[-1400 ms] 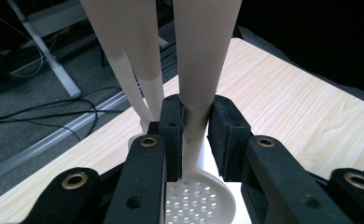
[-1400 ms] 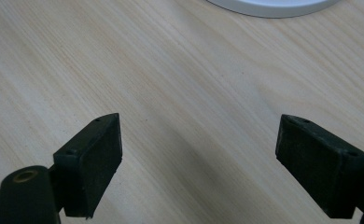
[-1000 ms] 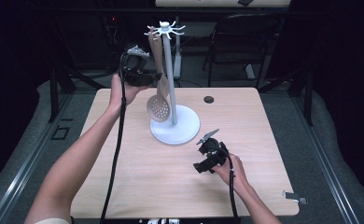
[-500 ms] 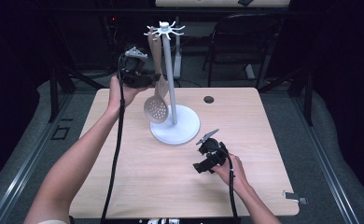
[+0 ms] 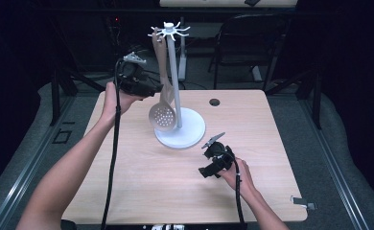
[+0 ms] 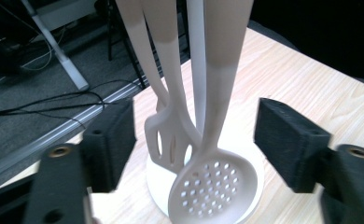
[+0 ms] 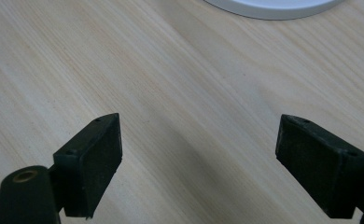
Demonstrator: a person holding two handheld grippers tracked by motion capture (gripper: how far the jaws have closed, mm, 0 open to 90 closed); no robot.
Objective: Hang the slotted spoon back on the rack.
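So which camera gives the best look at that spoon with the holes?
The left gripper view: the slotted spoon hangs close, between open fingers, its holes clear. The high view shows it small, against the stand. The right gripper view shows table and base edge.

Grippers: two, the left gripper (image 5: 149, 89) and the right gripper (image 5: 213, 158)
Utensil stands: one, white stand (image 5: 181, 129)
Skimmer spoons: one (image 6: 213, 186)
Slotted spatulas: one (image 6: 164, 140)
Tabletops: one (image 5: 142, 187)
Chairs: one (image 5: 242, 48)
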